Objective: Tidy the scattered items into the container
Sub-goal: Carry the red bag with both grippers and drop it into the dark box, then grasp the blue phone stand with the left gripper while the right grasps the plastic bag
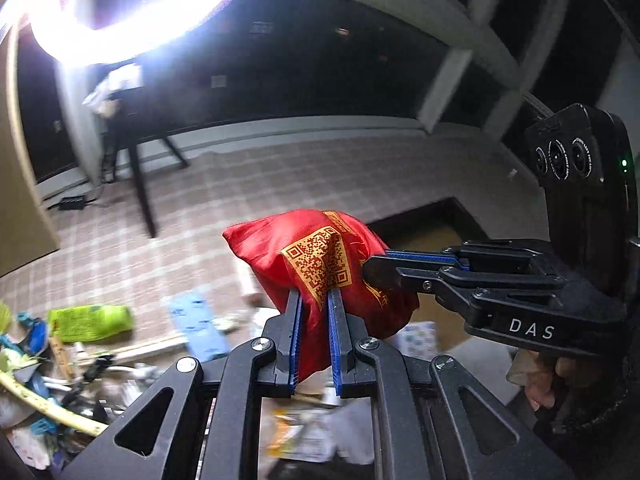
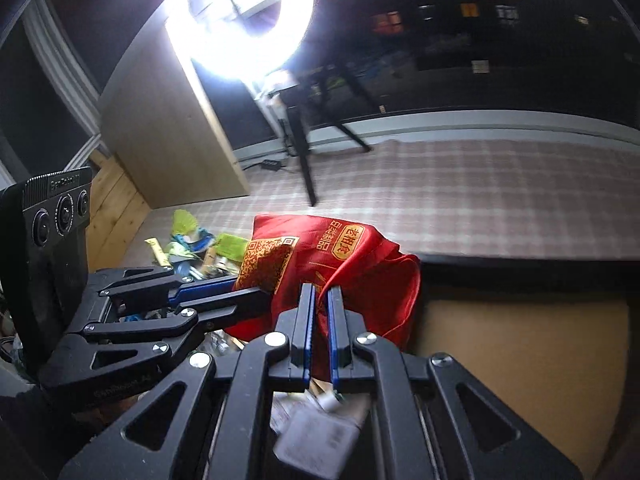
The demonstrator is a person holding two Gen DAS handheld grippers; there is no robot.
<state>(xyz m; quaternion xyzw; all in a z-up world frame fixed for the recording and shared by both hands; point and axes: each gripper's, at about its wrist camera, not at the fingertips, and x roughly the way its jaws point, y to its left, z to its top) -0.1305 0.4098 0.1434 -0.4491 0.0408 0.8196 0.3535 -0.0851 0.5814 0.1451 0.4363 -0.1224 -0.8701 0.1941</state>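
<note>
A red cloth bag (image 1: 316,264) with a gold QR code print hangs in the air, held by both grippers. My left gripper (image 1: 315,300) is shut on its lower edge. My right gripper (image 2: 321,296) is shut on the bag (image 2: 344,264) from the other side. Each gripper shows in the other's view: the right one at the right (image 1: 376,268), the left one at the left (image 2: 256,296). An open box with a dark rim and brown bottom (image 2: 520,344) lies below and right of the bag; it also shows behind the bag in the left wrist view (image 1: 436,220).
Scattered items lie on the checked floor at the left: a green packet (image 1: 90,322), a blue sheet (image 1: 198,324), a yellow stick (image 1: 48,404). A lamp tripod (image 2: 304,160), a wooden cabinet (image 2: 168,136) and a bright ring light (image 2: 240,16) stand behind.
</note>
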